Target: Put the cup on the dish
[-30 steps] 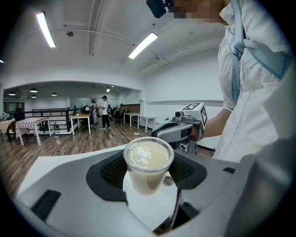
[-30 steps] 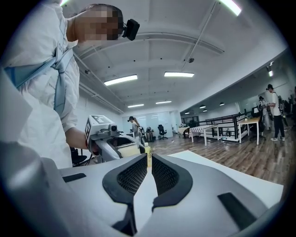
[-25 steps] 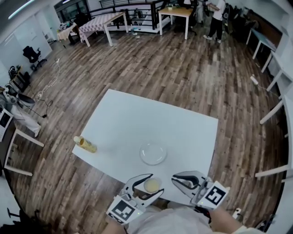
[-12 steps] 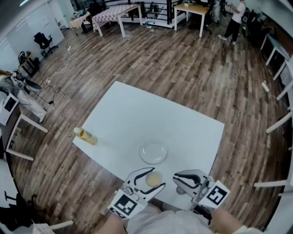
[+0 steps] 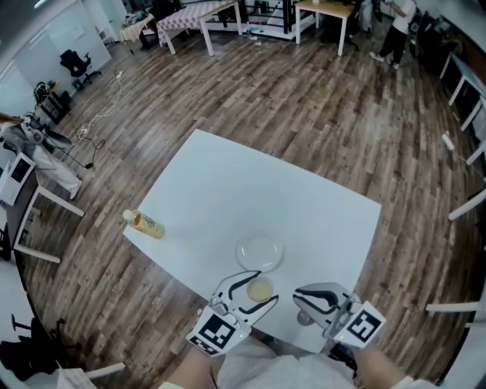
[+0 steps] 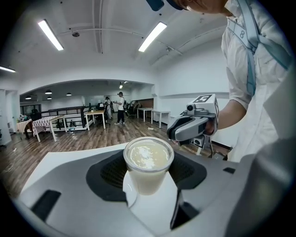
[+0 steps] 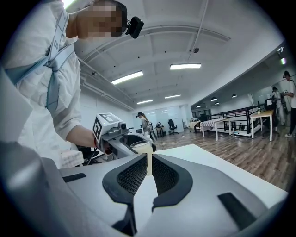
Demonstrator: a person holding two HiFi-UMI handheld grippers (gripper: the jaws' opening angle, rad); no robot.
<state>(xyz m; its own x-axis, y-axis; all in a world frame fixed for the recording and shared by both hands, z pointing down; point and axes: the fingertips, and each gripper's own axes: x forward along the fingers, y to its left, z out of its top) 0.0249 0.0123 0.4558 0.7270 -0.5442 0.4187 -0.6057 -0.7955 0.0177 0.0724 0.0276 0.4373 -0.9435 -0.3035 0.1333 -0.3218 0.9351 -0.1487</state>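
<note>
A clear cup point(image 5: 260, 289) of creamy liquid sits between the jaws of my left gripper point(image 5: 263, 288), which is shut on it, just short of the clear round dish point(image 5: 259, 251) on the white table point(image 5: 228, 194). In the left gripper view the cup point(image 6: 148, 159) stands upright between the dark pads, with my left gripper point(image 6: 148, 178) closed around its lower part. My right gripper point(image 5: 303, 303) hovers to the right of the cup, jaws together with nothing in them. In the right gripper view, the right gripper point(image 7: 149, 167) shows only a thin slit, through which the cup point(image 7: 143, 147) is seen.
A small bottle point(image 5: 144, 223) of yellow drink lies on its side at the table's left edge. Wooden floor surrounds the table; other tables point(image 5: 323, 9) and a standing person point(image 5: 399, 23) are far at the back of the room.
My left gripper has carried the cup forward and slightly down, closer to the dish. The right gripper has drifted a little alongside it.
</note>
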